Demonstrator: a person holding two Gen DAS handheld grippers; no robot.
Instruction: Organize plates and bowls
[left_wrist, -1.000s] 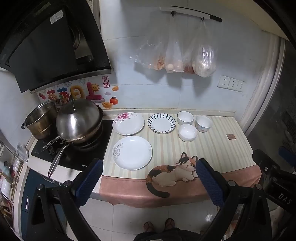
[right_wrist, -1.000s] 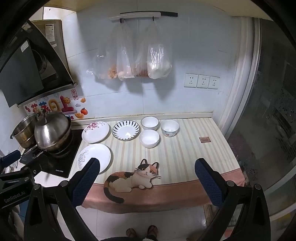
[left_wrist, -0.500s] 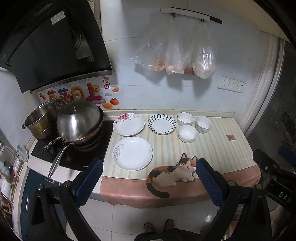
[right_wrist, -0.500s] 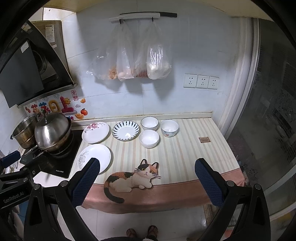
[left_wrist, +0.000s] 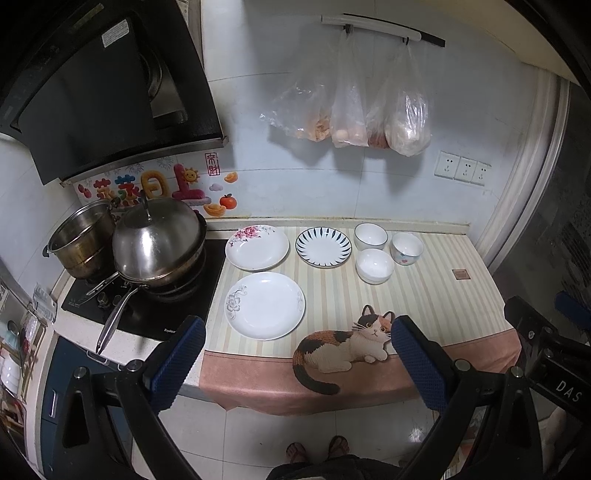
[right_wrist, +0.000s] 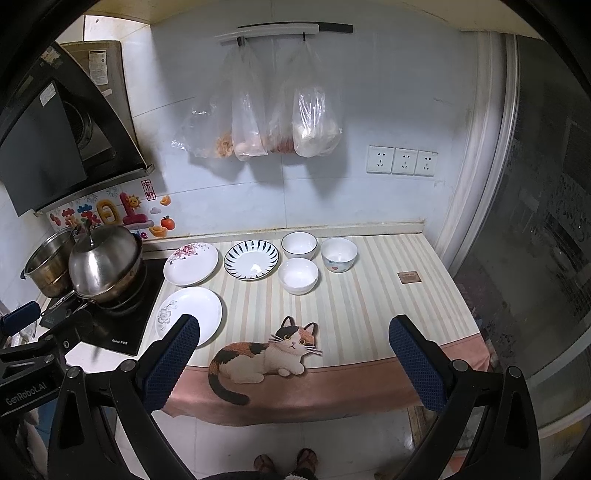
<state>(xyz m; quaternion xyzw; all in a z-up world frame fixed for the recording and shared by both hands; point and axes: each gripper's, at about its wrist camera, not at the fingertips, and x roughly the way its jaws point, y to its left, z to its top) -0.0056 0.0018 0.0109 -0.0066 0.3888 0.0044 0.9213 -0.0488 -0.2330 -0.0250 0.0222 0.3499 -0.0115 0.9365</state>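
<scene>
The left claw (left_wrist: 298, 363) is seen spread wide with nothing between its blue pads, held off the front edge of the tabletop (left_wrist: 424, 295), above the floor. The right claw (right_wrist: 293, 363) is likewise spread wide and empty, and is also held clear of the tabletop front. All crockery is set on the striped cloth, and places are given relative to the cat picture (left_wrist: 345, 345) printed at the cloth's front edge. A plain white plate (left_wrist: 265, 305) with a grey flower is found just behind and to the left of the cat. Further back on the left lies a pink-flowered plate (left_wrist: 257, 247), partly overlapping the black hob (left_wrist: 147, 314). Directly behind the cat, well apart from it, a blue-striped plate (left_wrist: 323, 246) is placed. Behind and slightly right of the cat, three bowls are grouped closely: a plain white bowl (left_wrist: 374, 266) nearest, a dark-rimmed white bowl (left_wrist: 370, 236) behind it, and a heart-marked bowl (left_wrist: 406, 248) to the right. A lidded steel pan (left_wrist: 159, 243) and a steel pot (left_wrist: 83, 240) are noted on the hob, far left of the cat. Plastic bags (left_wrist: 354, 107) are hung on the wall above.
</scene>
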